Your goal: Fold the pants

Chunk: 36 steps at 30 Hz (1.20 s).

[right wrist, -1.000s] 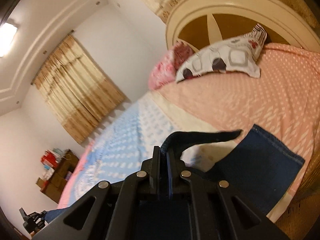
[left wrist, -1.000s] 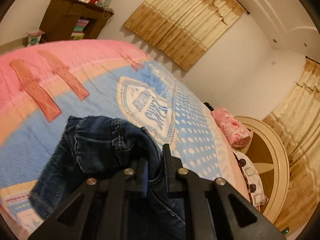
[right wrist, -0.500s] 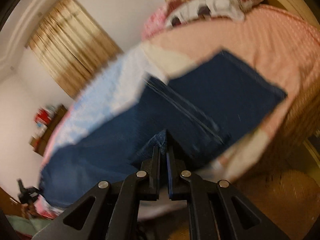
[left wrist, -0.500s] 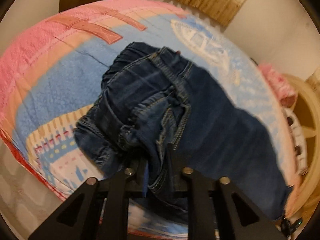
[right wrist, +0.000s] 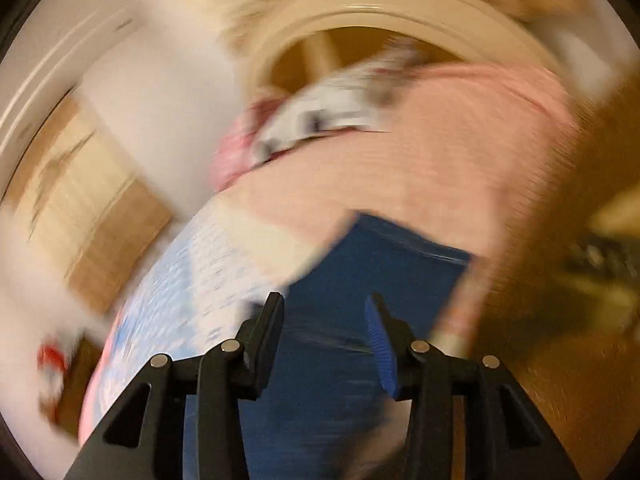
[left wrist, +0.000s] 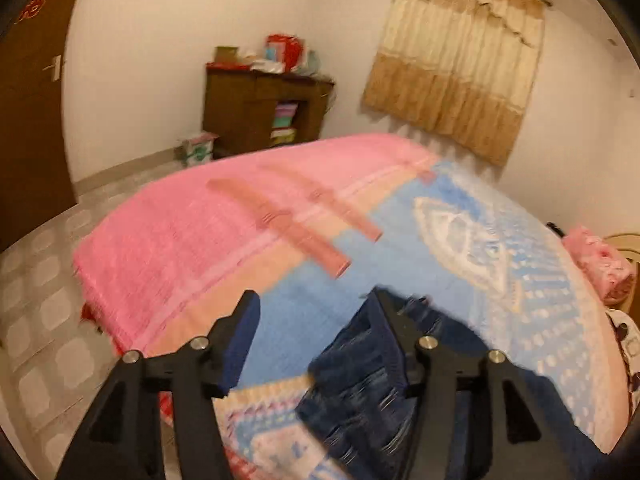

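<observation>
Dark blue denim pants (left wrist: 360, 396) lie on the bed near its front edge. In the left wrist view their bunched waist end sits under and beside the right finger of my left gripper (left wrist: 314, 312), which is open and holds nothing. In the blurred right wrist view a flat pant leg (right wrist: 384, 264) stretches ahead toward the bed's edge. My right gripper (right wrist: 326, 312) is open above that leg and holds nothing.
The bed has a pink, peach and blue blanket (left wrist: 224, 236). A brown cabinet (left wrist: 260, 112) and a curtain (left wrist: 460, 72) stand at the far wall. Pillows (right wrist: 320, 120) and a round headboard (right wrist: 380, 4) are at the bed's head. Tiled floor (left wrist: 44, 320) lies left.
Both grippers were shut on the pants and have opened and let go. The pants now lie on the bed. Both cameras have swung upward; the right view is blurred by motion.
</observation>
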{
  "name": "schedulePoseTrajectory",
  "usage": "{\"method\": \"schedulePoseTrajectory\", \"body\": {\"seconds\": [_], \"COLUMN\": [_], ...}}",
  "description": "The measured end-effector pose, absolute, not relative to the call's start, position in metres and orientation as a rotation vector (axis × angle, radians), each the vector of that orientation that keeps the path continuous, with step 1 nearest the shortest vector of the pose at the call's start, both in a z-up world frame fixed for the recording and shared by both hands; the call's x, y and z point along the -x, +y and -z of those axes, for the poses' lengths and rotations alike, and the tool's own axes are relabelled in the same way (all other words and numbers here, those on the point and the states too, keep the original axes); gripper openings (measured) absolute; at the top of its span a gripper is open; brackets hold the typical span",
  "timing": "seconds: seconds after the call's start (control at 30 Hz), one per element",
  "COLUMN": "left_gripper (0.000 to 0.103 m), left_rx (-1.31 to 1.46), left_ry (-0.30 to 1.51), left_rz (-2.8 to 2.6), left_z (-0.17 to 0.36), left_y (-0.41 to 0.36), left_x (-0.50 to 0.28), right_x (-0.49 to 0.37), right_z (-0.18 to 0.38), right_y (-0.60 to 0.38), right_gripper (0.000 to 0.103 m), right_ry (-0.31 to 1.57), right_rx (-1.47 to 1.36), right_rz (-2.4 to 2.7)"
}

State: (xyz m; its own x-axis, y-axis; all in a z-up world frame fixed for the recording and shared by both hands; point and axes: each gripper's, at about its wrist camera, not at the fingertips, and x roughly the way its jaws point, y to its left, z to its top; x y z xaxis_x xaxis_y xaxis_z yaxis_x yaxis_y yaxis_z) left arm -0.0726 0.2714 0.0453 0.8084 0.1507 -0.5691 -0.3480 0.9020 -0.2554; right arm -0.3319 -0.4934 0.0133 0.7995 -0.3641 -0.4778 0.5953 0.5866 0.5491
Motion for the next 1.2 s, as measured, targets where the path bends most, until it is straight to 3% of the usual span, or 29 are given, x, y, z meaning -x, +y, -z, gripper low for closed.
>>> {"method": "schedulePoseTrajectory", "body": {"seconds": [0.1,0.23,0.37,0.53,0.73,1.03,1.2], "left_gripper": [0.059,0.069,0.069,0.069,0.069,0.069,0.069], "left_rx": [0.304,0.23,0.199,0.166,0.13,0.136,0.138], "left_ry": [0.555,0.547,0.636,0.721,0.76,0.778,0.784], "left_rz": [-0.211,-0.09,-0.066,-0.091,-0.181,-0.162,-0.165], "left_z": [-0.054,-0.055,-0.027,0.016,0.063,0.061,0.061], "left_y": [0.249,0.199,0.157,0.154,0.171,0.175,0.175], "left_x": [0.054,0.018,-0.023,-0.015,0.014,0.024,0.026], "right_x": [0.261,0.152,0.062,-0.022,-0.036,0.008,-0.035], "right_z": [-0.04,-0.054,-0.041,-0.006,0.023,0.017,0.025], "right_y": [-0.449,-0.376,-0.301,-0.232,-0.182,-0.158,-0.165], "right_gripper": [0.044,0.044,0.044,0.044,0.044,0.046,0.048], "right_ry": [0.406,0.518,0.625,0.765,0.897,0.931,0.965], "right_rx": [-0.649,-0.59,-0.583,-0.532,-0.467,-0.355,-0.582], "right_rz": [0.304,-0.044,-0.247,-0.372,-0.455,-0.662,-0.744]}}
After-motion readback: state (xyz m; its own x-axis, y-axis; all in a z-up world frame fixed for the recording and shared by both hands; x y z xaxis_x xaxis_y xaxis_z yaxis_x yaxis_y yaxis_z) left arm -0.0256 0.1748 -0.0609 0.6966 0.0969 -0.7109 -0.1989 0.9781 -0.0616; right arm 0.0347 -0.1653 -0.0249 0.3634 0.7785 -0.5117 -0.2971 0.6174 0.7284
